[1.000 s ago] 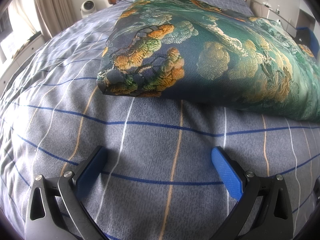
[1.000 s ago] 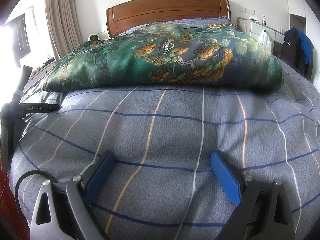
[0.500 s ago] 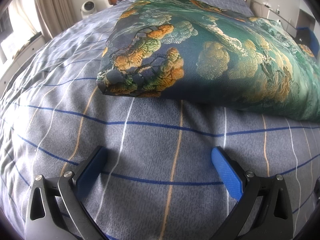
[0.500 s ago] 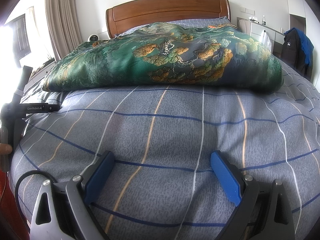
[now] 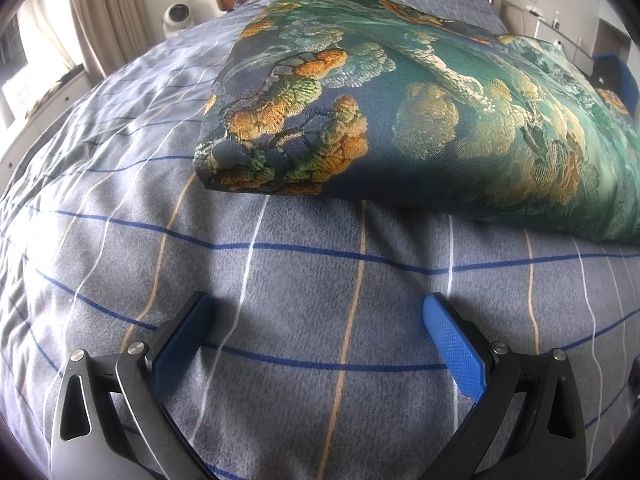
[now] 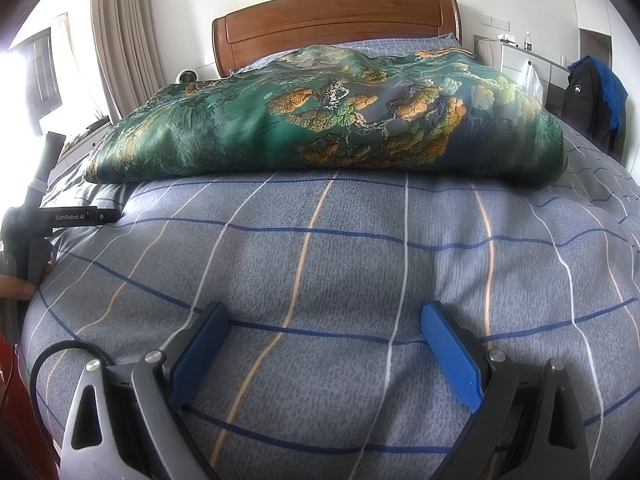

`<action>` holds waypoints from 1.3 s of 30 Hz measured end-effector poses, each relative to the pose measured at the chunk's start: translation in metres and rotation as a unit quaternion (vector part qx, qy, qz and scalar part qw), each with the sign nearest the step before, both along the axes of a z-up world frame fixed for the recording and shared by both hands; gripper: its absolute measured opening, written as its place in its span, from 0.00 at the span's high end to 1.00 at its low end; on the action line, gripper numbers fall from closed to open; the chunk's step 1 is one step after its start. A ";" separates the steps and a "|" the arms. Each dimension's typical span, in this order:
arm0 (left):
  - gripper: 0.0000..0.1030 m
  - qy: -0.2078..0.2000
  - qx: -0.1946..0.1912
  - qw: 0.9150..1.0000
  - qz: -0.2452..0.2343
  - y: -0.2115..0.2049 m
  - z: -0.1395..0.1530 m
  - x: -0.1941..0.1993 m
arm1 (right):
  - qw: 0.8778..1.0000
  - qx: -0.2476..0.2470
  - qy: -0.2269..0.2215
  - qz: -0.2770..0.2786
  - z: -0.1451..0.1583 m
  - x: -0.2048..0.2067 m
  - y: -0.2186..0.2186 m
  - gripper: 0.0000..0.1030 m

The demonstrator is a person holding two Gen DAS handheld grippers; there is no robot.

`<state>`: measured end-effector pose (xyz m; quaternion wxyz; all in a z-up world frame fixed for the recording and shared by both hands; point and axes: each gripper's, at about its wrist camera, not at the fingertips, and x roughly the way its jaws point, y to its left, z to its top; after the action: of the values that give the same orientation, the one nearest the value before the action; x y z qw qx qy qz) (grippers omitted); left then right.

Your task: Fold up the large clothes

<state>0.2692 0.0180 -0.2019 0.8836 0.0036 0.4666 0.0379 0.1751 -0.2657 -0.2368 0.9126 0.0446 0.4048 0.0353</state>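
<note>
A large green and blue-grey garment (image 5: 420, 112) with orange floral print lies folded in a thick flat stack on the bed; it also shows in the right wrist view (image 6: 328, 116). My left gripper (image 5: 316, 308) is open and empty, low over the bedspread, a short way in front of the stack's near left corner. My right gripper (image 6: 324, 316) is open and empty, over the bedspread in front of the stack's near edge. The left gripper's body (image 6: 60, 216) shows at the left edge of the right wrist view.
The grey bedspread (image 6: 360, 248) with blue, white and orange lines covers the bed. A wooden headboard (image 6: 336, 16) stands behind. Curtains (image 6: 124, 40) and a window are on the left. A dark jacket (image 6: 592, 92) hangs at the right by a white cabinet (image 6: 520, 56).
</note>
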 end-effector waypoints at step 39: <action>0.00 0.038 -0.012 0.997 -0.067 -0.176 0.055 0.185 | 0.902 0.397 -0.008 -0.168 0.014 0.105 -0.223 0.01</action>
<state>0.4539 -0.1582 -0.1467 0.8657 0.0257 0.4991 -0.0274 0.2803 -0.4891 -0.2226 0.8148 0.4708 0.3361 0.0392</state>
